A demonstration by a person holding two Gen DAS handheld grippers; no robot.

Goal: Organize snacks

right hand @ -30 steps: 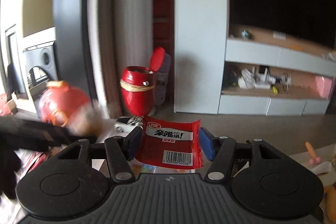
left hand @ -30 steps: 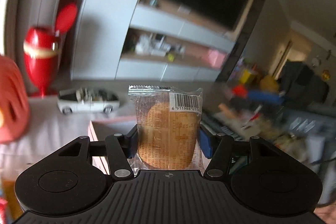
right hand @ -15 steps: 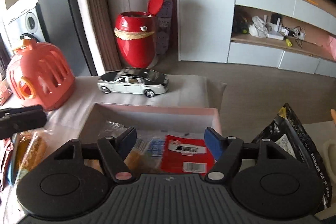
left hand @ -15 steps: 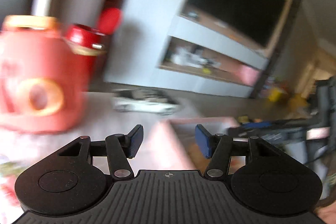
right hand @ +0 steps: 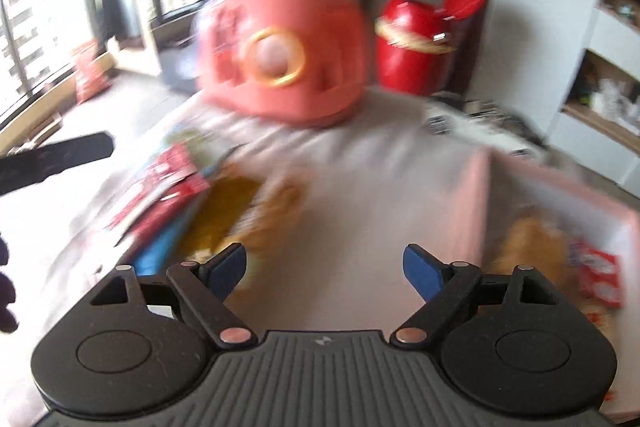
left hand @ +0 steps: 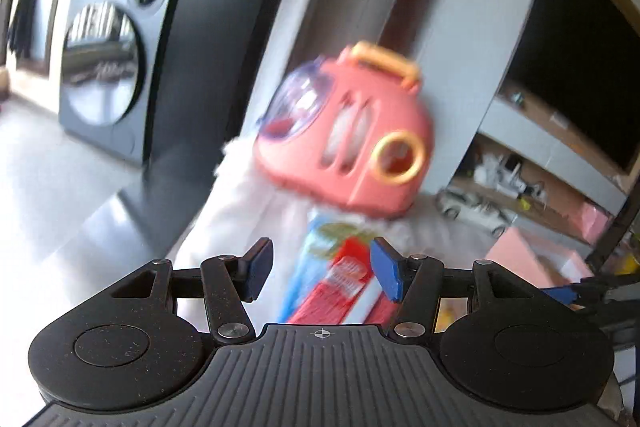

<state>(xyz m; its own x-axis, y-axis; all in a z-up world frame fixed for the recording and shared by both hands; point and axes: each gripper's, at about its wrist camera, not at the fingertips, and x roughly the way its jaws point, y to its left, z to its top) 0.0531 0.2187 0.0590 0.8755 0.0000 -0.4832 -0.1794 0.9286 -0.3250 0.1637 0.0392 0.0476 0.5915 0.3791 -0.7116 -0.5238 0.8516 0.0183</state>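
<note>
My left gripper is open and empty above a red and blue snack packet that lies on the white cloth. My right gripper is open and empty over the cloth. To its left lies a pile of snack packets: red ones and yellow-brown ones. To its right is the pink box, with a cake packet and a red packet inside. The pink box also shows in the left wrist view. Both views are blurred.
A salmon-pink toy carrier stands at the back of the table, also in the left wrist view. A red bin and a toy car stand behind it. The other gripper's black finger shows at the left.
Both grippers have let go of their snacks, which now lie in the pink box. Both have swung left, away from the box and toward the packets on the cloth.
</note>
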